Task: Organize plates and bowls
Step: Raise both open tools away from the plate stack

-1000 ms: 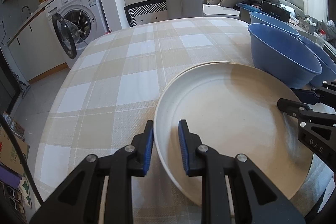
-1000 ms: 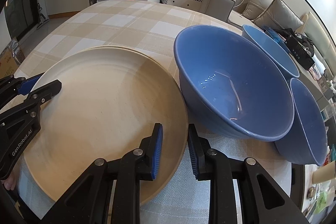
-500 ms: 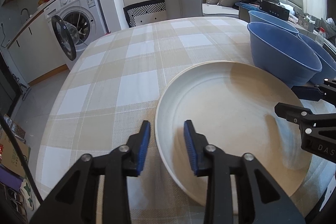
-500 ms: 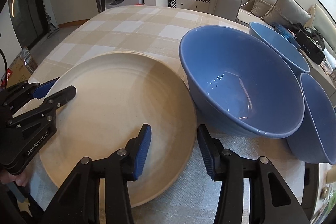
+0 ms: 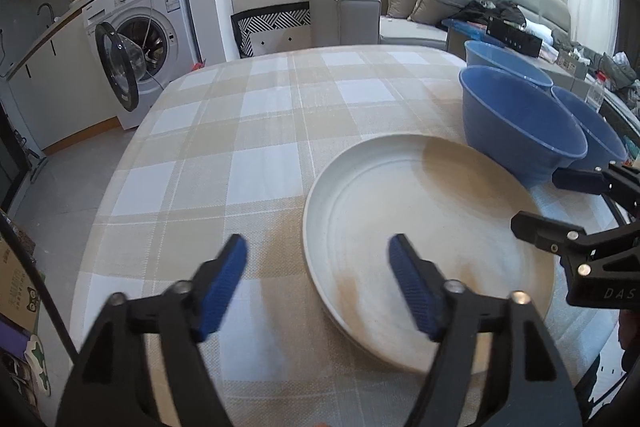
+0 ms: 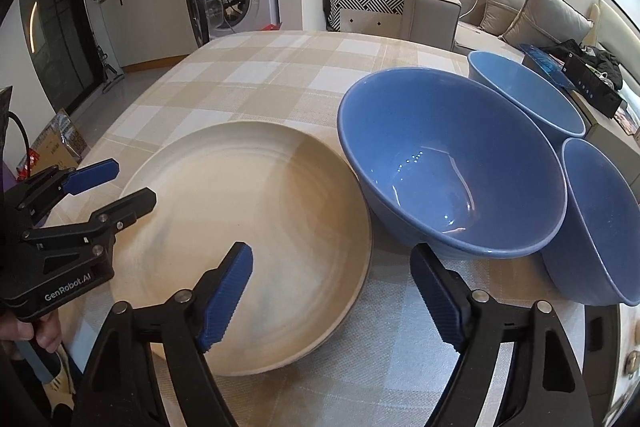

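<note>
- The left gripper (image 5: 318,259), black with blue ribbed pads, straddles the left rim of the round cream ceramic plate (image 5: 432,239). Its fingers are apart and opening, the rim between them but touched by neither pad. That looks like a release, with the plate left lying flat.
- The plate rests on the beige-and-white checked tablecloth (image 5: 256,131) near the table's near edge, towards the right corner. In the right wrist view a darker edge shows under its right rim, perhaps a 2nd plate beneath. I cannot tell for sure.
- The right gripper (image 6: 332,287), of the same build, straddles the plate's right rim, 1 pad over the plate and 1 over the cloth beside it. Its fingers are apart and opening, clamped on nothing.
- The large glossy blue ceramic bowl (image 6: 448,163) stands upright just beside the plate's right rim; whether they touch is unclear.
- 2 more blue bowls follow along the right edge: the far blue bowl (image 6: 528,91) upright behind the large one, and the near blue bowl (image 6: 600,215) tilted, seemingly propped on its neighbour. Grouped so, they look ready for nesting.
- Hidden: the near bowl's right side is cut by the frame, and the plate's near rim sits behind gripper arms.
- A person's fingers (image 6: 44,331) show only at the left gripper's handle.
</note>
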The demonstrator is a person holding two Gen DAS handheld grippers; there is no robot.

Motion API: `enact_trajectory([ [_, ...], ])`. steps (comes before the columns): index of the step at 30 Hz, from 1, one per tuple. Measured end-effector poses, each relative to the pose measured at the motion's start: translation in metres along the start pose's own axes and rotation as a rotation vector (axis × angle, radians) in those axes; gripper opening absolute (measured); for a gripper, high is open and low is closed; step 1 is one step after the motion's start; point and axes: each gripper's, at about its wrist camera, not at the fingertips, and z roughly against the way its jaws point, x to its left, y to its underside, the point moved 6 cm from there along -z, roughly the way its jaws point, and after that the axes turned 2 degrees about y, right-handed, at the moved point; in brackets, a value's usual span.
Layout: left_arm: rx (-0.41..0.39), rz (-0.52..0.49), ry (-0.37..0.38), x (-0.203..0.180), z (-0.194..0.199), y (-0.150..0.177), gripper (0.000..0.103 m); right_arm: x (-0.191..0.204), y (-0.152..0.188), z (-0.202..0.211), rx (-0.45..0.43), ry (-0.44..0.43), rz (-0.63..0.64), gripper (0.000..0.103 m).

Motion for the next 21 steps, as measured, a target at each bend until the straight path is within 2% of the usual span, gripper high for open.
enact_trajectory([
  [7, -0.018, -0.002, 0.009, -0.003, 0.014, -0.005, 0.087, 0.001, -0.001, 0.011, -0.017, -0.014, 0.003, 0.090],
  [11, -0.027, -0.001, 0.029, -0.006, 0.021, -0.009, 0.102, 0.003, -0.003, 0.019, -0.029, -0.037, 0.012, 0.095],
  [14, -0.036, 0.000, 0.049, -0.009, 0.027, -0.011, 0.103, 0.005, -0.003, 0.028, -0.043, -0.046, 0.024, 0.100],
  [21, -0.035, -0.001, 0.120, -0.019, 0.037, -0.015, 0.103, 0.008, -0.003, 0.046, -0.066, -0.055, 0.055, 0.102],
])
